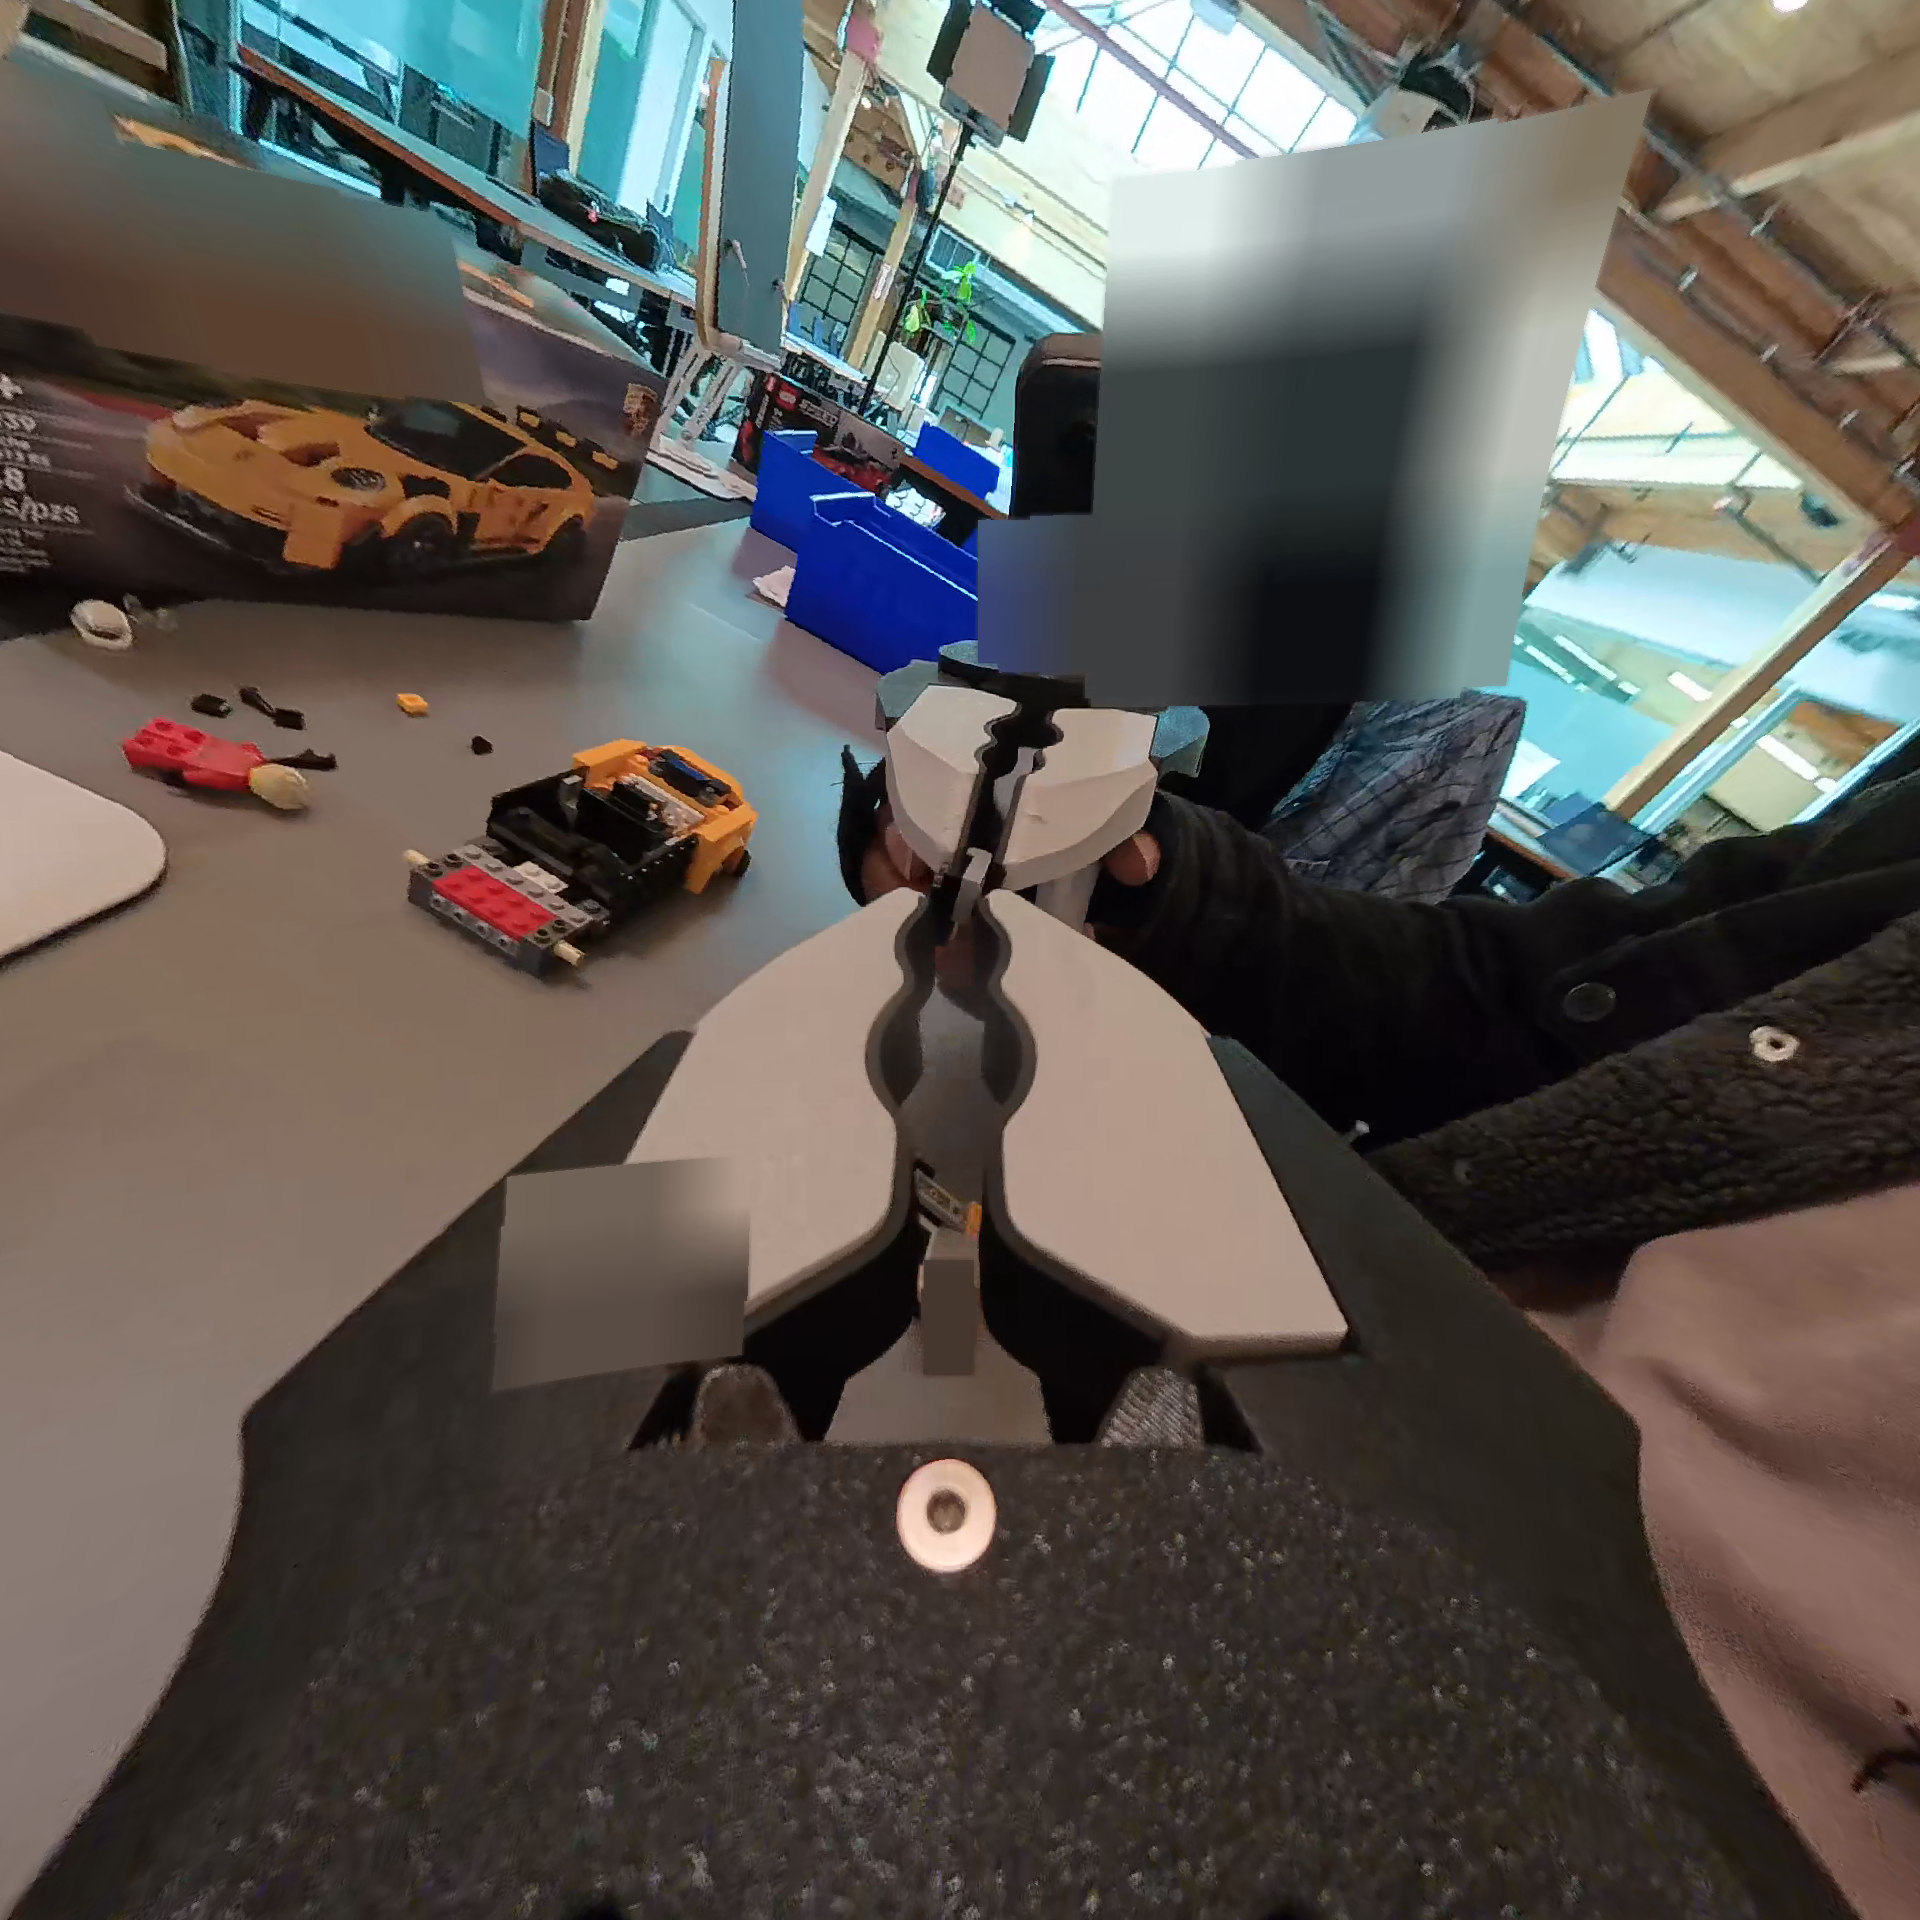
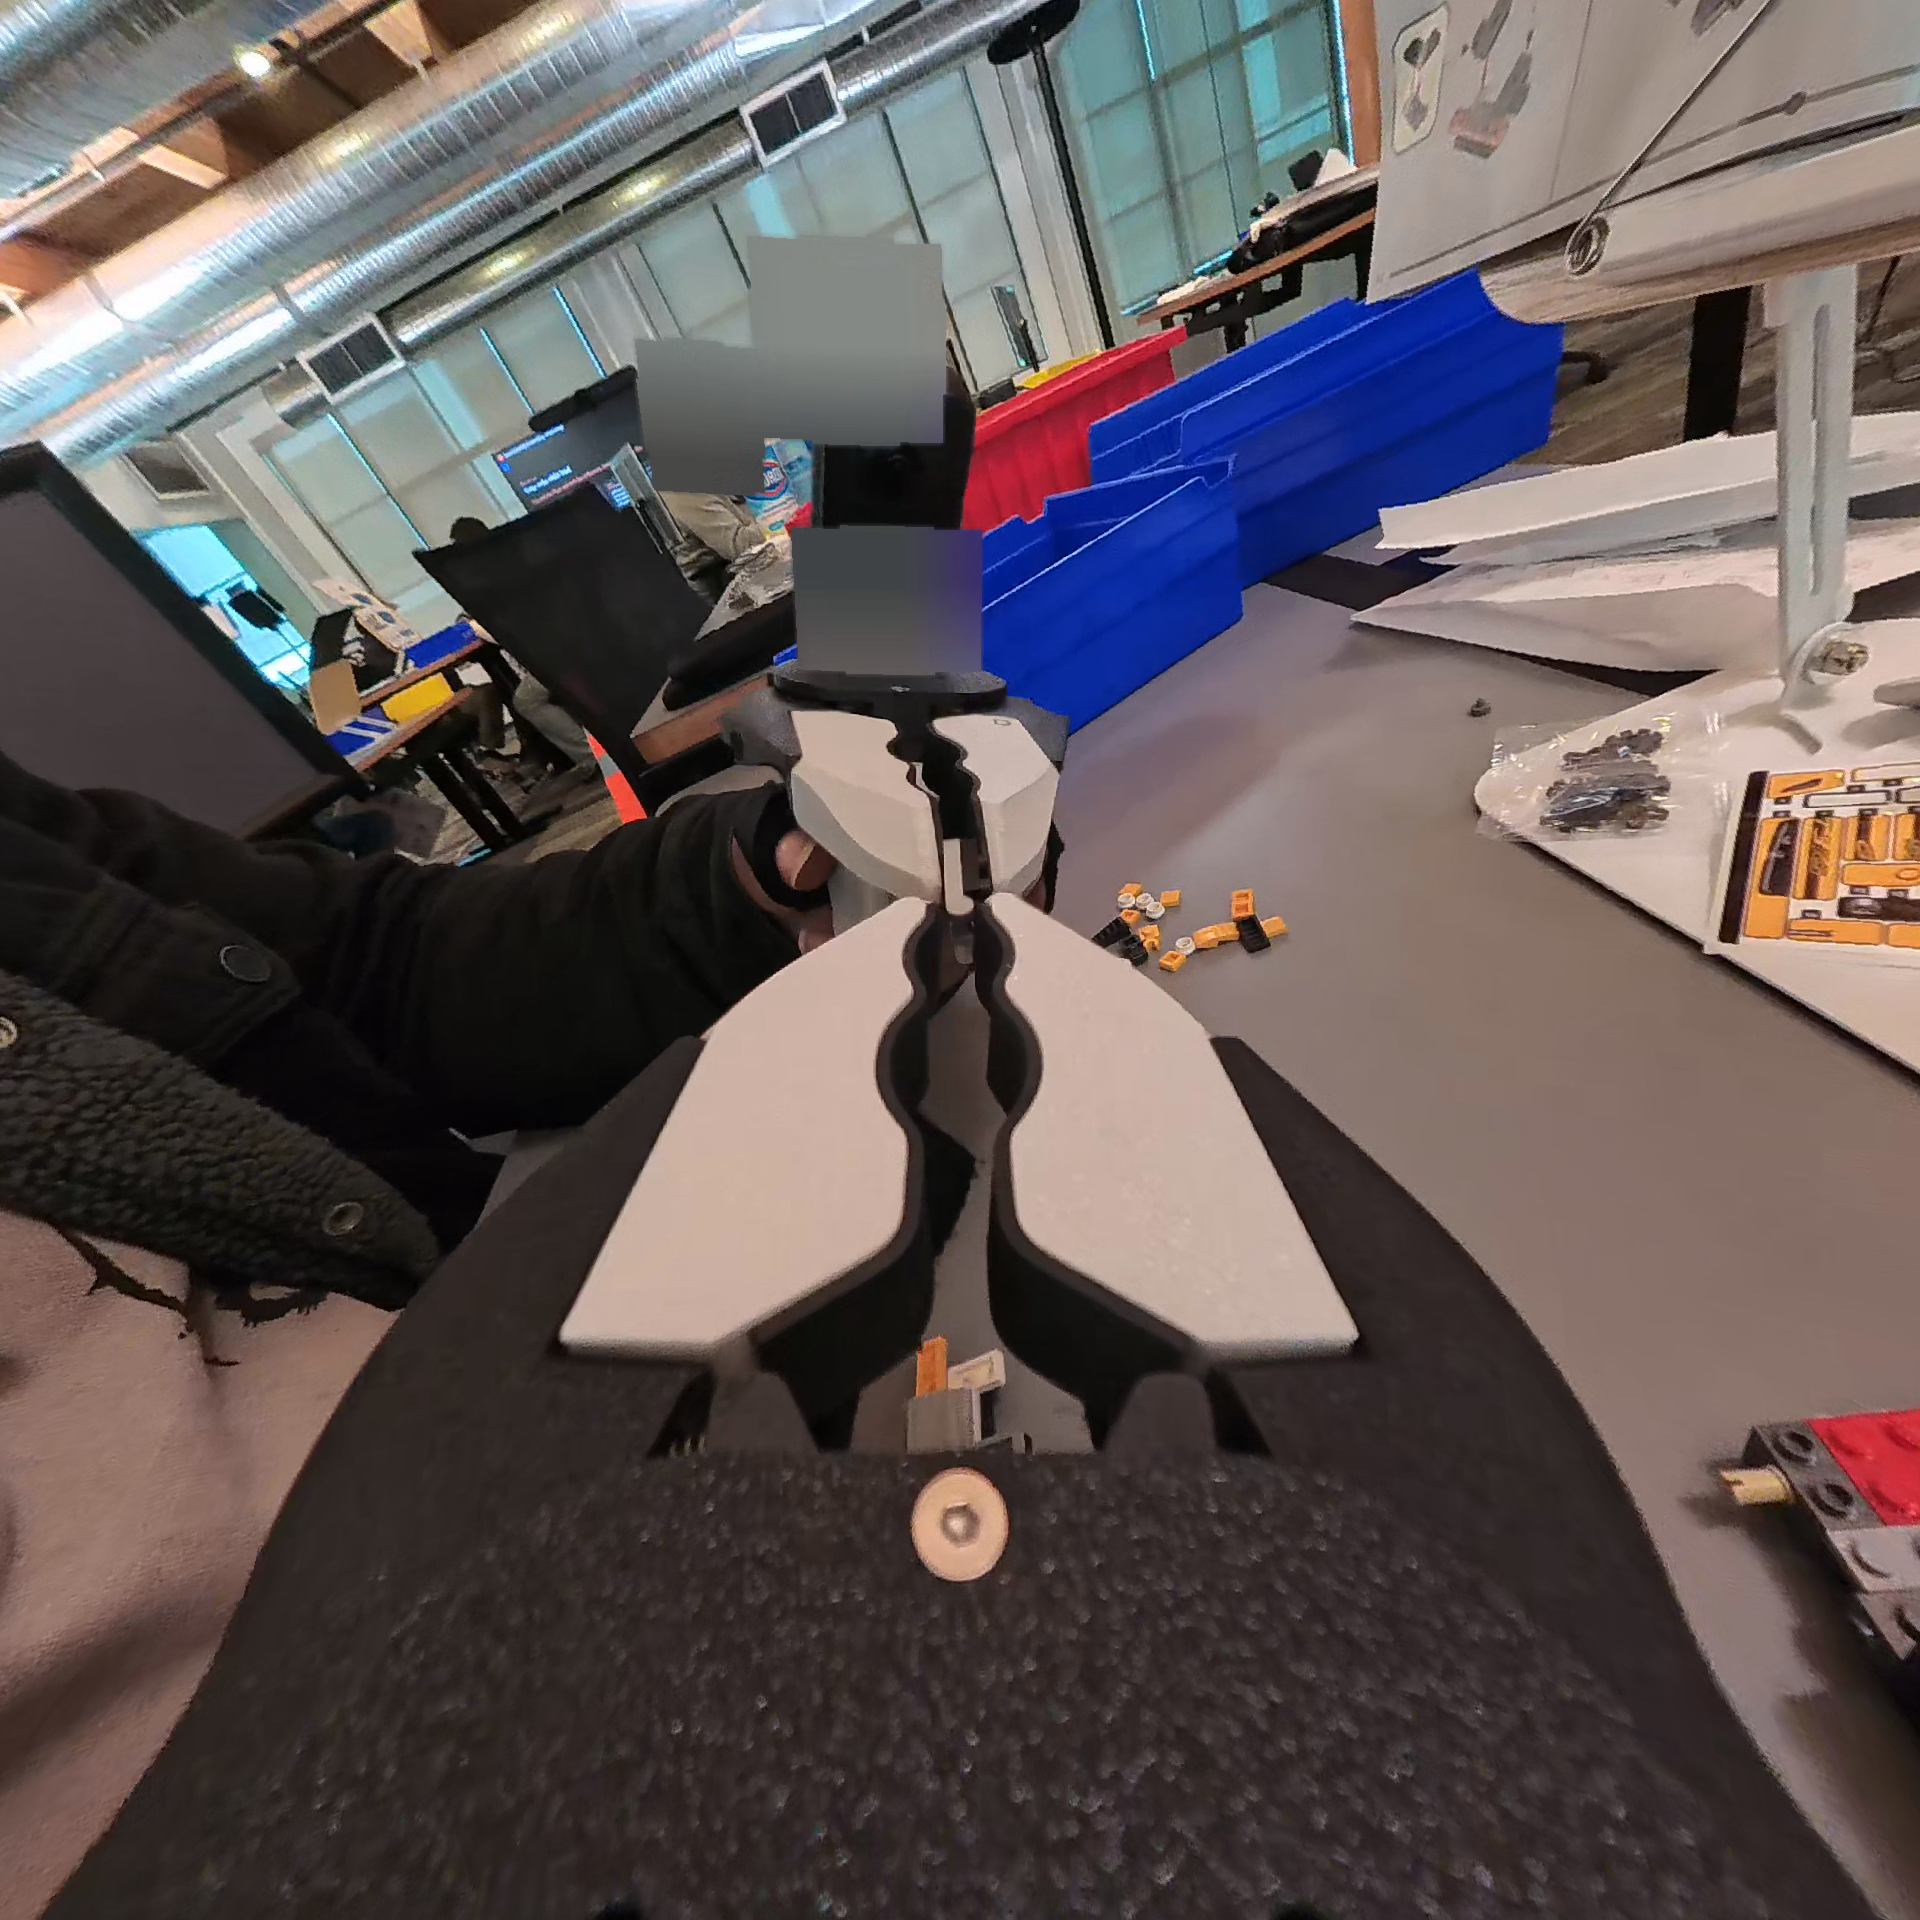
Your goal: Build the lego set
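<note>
Half-built car (image 1: 597, 847) sits on grey tabletop (image 1: 312, 1091), at 10 o'clock from left hand-held gripper (image 1: 951, 925). Left and right hand-held gripper (image 2: 961, 920) meet tip to tip, both nearly together on a small white-and-black piece (image 2: 958, 868). Loose orange bits (image 2: 1195, 925) at 2 o'clock; box (image 1: 312, 468) behind car.

Small white piece (image 2: 958, 871) pinched where the tips of the two tools meet: shape too small to resolve. Partly built yellow-and-black brick car (image 2: 1844, 1527) cut off by the right edge in the right wrist view; only its red-and-grey corner shows. Printed cardboard set box (image 1: 312, 468) cut by the left edge. Loose yellow and black bricks (image 2: 1195, 930) on the grey bench (image 2: 1455, 1091): individual shapes indistinct.
</note>
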A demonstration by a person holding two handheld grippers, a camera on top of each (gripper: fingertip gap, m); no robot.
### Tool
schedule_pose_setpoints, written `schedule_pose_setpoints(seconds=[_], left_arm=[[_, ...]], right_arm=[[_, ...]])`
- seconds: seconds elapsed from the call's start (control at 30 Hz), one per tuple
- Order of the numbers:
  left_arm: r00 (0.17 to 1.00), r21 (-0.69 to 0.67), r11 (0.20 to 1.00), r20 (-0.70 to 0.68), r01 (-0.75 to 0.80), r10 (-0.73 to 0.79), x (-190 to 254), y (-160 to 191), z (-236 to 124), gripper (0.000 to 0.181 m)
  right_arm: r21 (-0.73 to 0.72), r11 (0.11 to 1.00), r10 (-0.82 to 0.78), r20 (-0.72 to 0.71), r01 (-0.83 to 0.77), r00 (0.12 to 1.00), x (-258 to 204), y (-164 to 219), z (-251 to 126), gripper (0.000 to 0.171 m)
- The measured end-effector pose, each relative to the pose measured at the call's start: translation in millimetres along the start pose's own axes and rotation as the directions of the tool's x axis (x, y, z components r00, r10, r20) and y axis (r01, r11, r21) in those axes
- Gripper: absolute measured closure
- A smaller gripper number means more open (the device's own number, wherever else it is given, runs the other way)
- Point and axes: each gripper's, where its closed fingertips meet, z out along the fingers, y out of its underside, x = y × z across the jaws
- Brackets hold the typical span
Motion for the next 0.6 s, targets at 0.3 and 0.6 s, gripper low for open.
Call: schedule_pose_setpoints(seconds=[0.3,0.6], left_arm=[[0.993,-0.052,0.992,-0.018,0.117,-0.118,-7,9,-3,0.175],[0.996,-0.168,0.982,0.006,0.084,-0.084,-8,32,5,0.175]], right_arm=[[-0.153,0.983,-0.107,-0.029,0.102,0.994,3,14,-7,0.160],[-0.297,0.942,-0.178,-0.052,0.155,0.983,8,38,-3,0.166]])
